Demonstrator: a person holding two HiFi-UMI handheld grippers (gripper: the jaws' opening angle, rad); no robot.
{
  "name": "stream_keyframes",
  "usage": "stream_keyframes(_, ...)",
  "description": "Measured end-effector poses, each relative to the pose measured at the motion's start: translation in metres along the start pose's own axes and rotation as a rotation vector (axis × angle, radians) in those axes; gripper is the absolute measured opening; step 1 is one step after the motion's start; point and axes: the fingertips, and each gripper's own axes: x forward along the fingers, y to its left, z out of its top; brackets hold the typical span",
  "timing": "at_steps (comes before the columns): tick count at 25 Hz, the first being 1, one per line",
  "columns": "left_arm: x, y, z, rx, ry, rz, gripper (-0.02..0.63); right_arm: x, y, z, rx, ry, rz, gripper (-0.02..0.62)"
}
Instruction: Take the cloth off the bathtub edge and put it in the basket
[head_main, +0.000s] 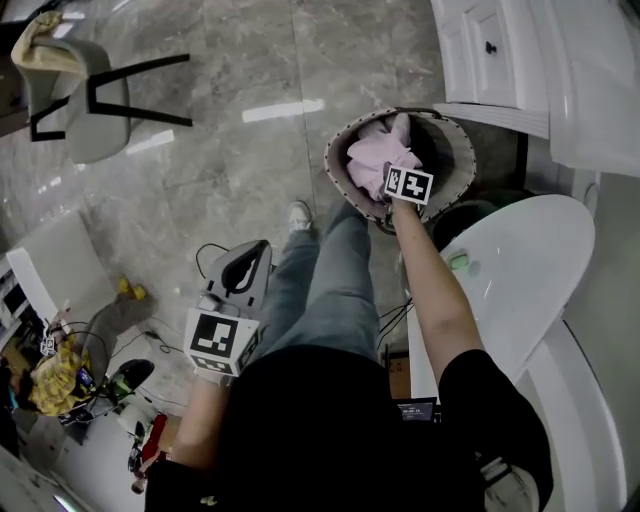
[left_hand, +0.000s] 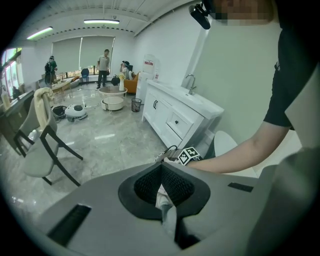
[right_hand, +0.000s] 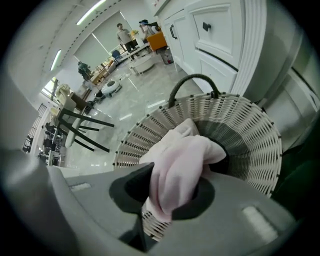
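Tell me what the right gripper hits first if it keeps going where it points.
Likely the inside of the basket: the right gripper, shut on the cloth, points steeply down into it. Wall or bottom first, I cannot tell.

No words or numbers can be read. The left hand-held gripper and the right hand-held gripper bear only black-and-white square markers on their cubes. Red print on a far white stand is too small to read.

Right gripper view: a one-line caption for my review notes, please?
Right gripper pinching the pink cloth over the open white wicker basket.
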Motion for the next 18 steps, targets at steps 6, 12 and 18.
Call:
stream_keyframes(6,0.015,0.017,-0.029,-0.049,0.030,0.021,0.006,0.053,-0.011,-0.013,-0.009,0.046,-0.032,0.092)
stream_keyframes(12,0.023,0.029,-0.058,-0.092,0.075,0.035,0.006,0.088,-0.013,-0.016,-0.026,0.074,-0.037,0.104)
stream_keyframes(18,0.022,0.044,-0.077,-0.127,0.086,0.054,0.006,0.111,-0.014,-0.023,-0.031,0.130,-0.046,0.167)
